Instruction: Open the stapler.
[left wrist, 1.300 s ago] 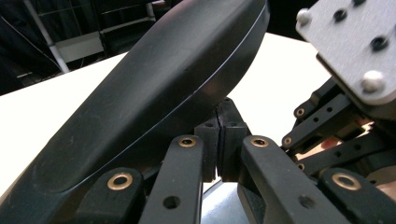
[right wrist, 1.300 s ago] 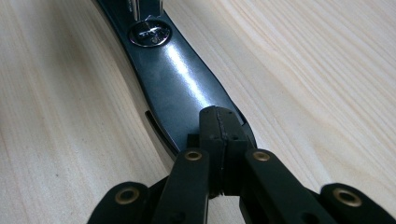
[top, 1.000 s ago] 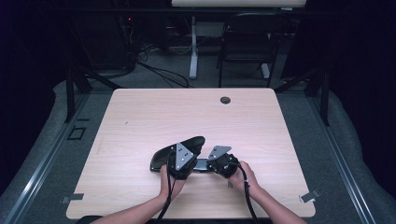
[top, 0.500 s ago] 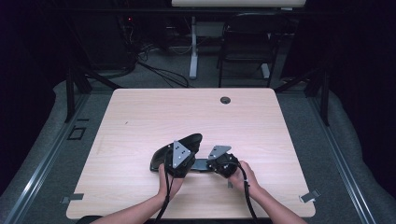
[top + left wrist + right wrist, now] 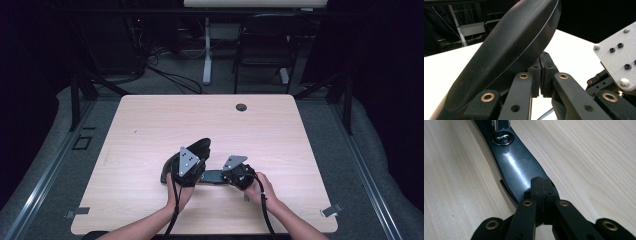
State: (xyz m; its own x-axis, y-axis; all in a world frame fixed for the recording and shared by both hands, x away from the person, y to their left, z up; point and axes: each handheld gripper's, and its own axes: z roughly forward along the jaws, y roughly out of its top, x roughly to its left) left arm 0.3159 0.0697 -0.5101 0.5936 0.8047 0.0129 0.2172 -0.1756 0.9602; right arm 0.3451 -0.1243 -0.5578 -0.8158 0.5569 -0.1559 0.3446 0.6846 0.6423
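A black chair-armrest-like part lies on the table: a long curved pad [image 5: 200,148] that tilts up, joined to a flat dark metal bar [image 5: 212,176]. My left gripper [image 5: 196,159] is shut, its pads pressed together with their tips tucked under the pad [image 5: 511,47]; nothing shows between the pads [image 5: 535,72]. My right gripper [image 5: 224,176] points left, shut, and its tips [image 5: 541,186] rest on the end of the bar [image 5: 516,167]. A shiny screw head [image 5: 502,138] sits farther along the bar. The other gripper's grey plate [image 5: 619,55] is close by at the right.
The light wooden table [image 5: 150,125] has a round cable hole [image 5: 241,107] near its far edge. A black chair [image 5: 265,45] and cables stand on the floor behind. Metal clips [image 5: 332,210] sit at the front corners.
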